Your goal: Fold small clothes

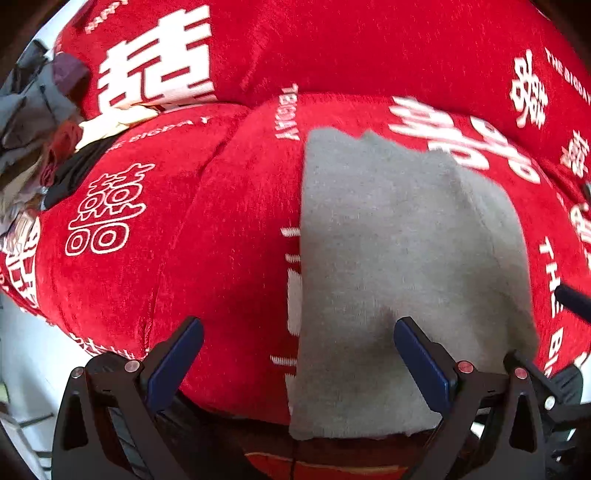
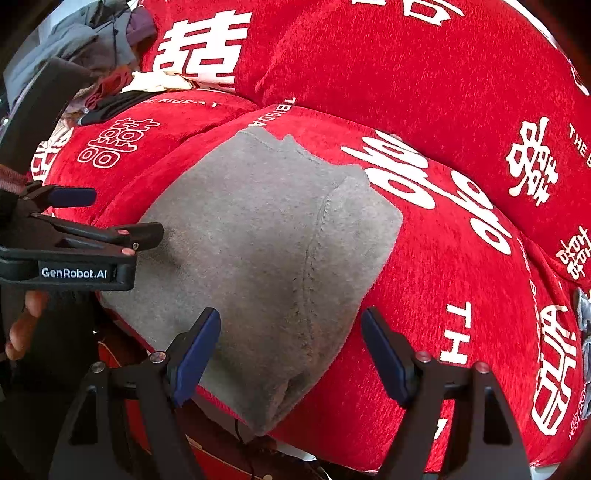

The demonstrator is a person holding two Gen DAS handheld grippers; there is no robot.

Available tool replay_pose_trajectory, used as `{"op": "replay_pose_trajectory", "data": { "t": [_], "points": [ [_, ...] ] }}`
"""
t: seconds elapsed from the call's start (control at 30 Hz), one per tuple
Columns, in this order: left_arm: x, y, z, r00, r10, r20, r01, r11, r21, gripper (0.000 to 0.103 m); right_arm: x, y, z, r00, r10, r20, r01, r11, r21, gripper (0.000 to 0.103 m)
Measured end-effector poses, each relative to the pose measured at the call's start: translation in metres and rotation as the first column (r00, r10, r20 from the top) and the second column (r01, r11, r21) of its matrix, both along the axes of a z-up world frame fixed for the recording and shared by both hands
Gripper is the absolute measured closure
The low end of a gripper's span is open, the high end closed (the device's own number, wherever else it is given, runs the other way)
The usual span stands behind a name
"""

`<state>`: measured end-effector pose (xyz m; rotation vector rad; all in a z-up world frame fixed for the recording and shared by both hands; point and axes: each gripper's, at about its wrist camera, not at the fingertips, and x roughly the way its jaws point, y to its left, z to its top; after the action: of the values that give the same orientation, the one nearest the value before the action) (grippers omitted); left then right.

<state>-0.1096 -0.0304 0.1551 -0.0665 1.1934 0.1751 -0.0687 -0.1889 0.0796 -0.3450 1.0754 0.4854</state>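
A small grey knit garment (image 1: 399, 266) lies flat on a red seat cushion (image 1: 221, 221), its near edge hanging over the cushion's front. My left gripper (image 1: 299, 328) hovers open above the garment's left edge: the right finger is over the grey cloth, the left finger over the red cover. In the right wrist view the garment (image 2: 266, 240) shows a stitched seam running down its right part. My right gripper (image 2: 291, 321) stands open over the garment's near right corner, gripping nothing. The left gripper (image 2: 122, 214) comes in from the left at the cloth's edge.
The red cover with white characters (image 2: 461, 221) runs over the seat and the backrest (image 1: 369, 44). A pile of mixed clothes (image 1: 33, 99) (image 2: 85, 33) sits at the far left end of the seat. A person's hand (image 2: 22, 325) holds the left gripper.
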Motion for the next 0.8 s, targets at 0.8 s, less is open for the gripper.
{"op": "replay_pose_trajectory", "data": {
  "t": [0.8],
  "points": [
    [0.0056,0.0022,-0.0116,0.999,-0.019,-0.035,0.018,0.999,-0.031,0.000,0.0023,0.0064,-0.0066,1.000,-0.001,-0.025,0.000,1.000,-0.028,0.022]
  ]
}}
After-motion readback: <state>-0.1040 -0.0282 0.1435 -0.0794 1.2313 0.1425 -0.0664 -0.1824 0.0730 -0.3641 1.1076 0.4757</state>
